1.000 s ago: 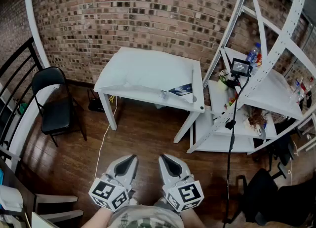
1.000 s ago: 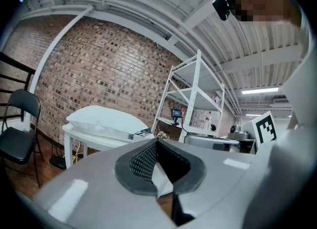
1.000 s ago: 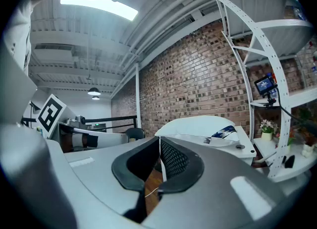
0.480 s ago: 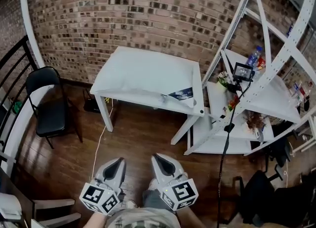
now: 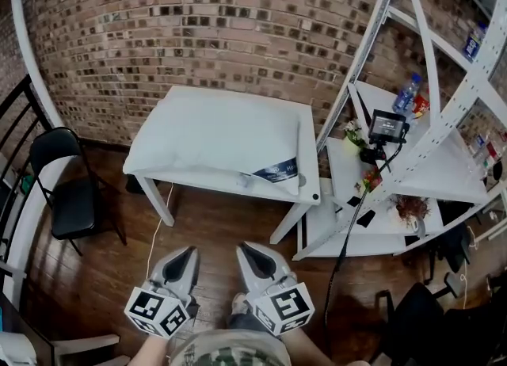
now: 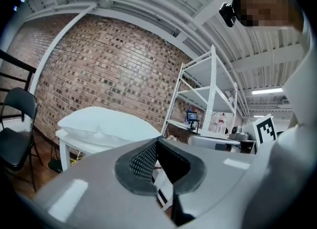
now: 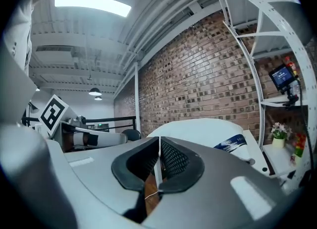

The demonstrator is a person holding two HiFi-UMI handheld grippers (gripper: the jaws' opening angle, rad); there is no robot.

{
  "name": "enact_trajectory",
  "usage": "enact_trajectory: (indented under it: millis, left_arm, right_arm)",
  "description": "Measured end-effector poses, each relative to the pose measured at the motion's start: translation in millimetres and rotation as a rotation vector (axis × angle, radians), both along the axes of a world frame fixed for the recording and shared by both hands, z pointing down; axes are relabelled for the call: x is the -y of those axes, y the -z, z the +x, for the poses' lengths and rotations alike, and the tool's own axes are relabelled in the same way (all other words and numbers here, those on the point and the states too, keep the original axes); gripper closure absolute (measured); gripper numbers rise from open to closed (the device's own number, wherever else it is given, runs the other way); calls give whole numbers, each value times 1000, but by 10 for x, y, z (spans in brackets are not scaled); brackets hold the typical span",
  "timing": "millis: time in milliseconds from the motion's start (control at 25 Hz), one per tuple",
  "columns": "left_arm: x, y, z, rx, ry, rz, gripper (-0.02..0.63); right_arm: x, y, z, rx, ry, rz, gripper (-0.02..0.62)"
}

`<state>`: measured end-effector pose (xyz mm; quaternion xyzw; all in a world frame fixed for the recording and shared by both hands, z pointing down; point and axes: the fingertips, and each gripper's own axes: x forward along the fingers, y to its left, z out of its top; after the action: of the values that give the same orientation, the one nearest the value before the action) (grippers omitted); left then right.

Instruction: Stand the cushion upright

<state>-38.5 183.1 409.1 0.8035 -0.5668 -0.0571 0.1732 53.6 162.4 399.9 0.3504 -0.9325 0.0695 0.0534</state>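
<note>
The left claw point(image 5: 187, 252) is pressed shut with nothing in it. The right claw point(image 5: 245, 247) is shut and empty too. Both are low over the floor point(image 5: 214, 226), near the person and well apart from the table point(image 5: 314, 174). The cushion point(image 5: 218, 131) lies flat on the table, by the brick wall point(image 5: 198, 32). It is not standing up yet, so the job looks not started. I think the claws must first reach it, then tip it up.
</note>
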Motion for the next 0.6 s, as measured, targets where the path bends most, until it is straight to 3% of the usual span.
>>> enact_trajectory:
  millis: [320, 600]
  left_arm:
    - [683, -28, 348, 5, -24, -3, 606]
    - [1048, -37, 390, 18, 16, 2, 606]
  right_arm:
    - [636, 65, 259, 19, 0, 16, 586]
    - [1044, 26, 417, 24, 15, 20, 583]
